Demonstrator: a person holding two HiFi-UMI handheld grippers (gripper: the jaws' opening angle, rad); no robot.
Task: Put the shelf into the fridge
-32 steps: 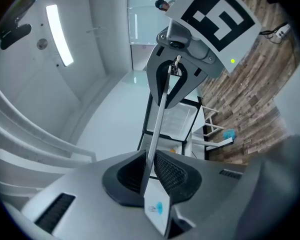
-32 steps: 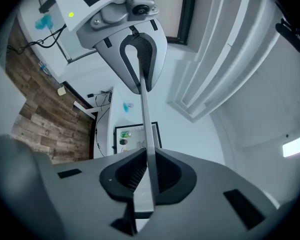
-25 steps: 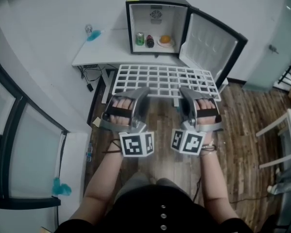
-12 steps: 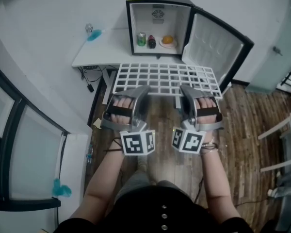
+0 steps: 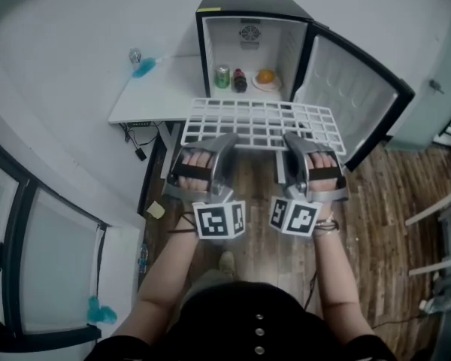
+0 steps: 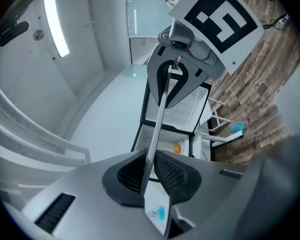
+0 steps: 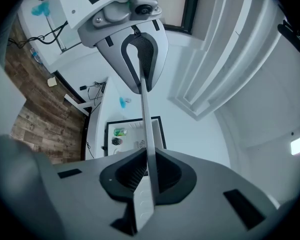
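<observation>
White wall [image 5: 75,21] ran behind everything, evenly lit. A white table [image 5: 146,100] stood against it, and black cables [image 5: 135,130] hung under its near edge. A small blue tufted object [image 5: 143,68] lay on the tabletop near the wall. The floor [image 5: 376,224] was brown wood plank. A yellow scrap [image 5: 156,210] lay on the floor near the table leg. On the left were glass panels in a dark frame [image 5: 19,224]. At the right edge were a pale door [image 5: 436,104] with a handle and white-framed furniture [image 5: 440,228], cut off by the frame. A long strip light [image 6: 55,26] glowed overhead in the left gripper view.
</observation>
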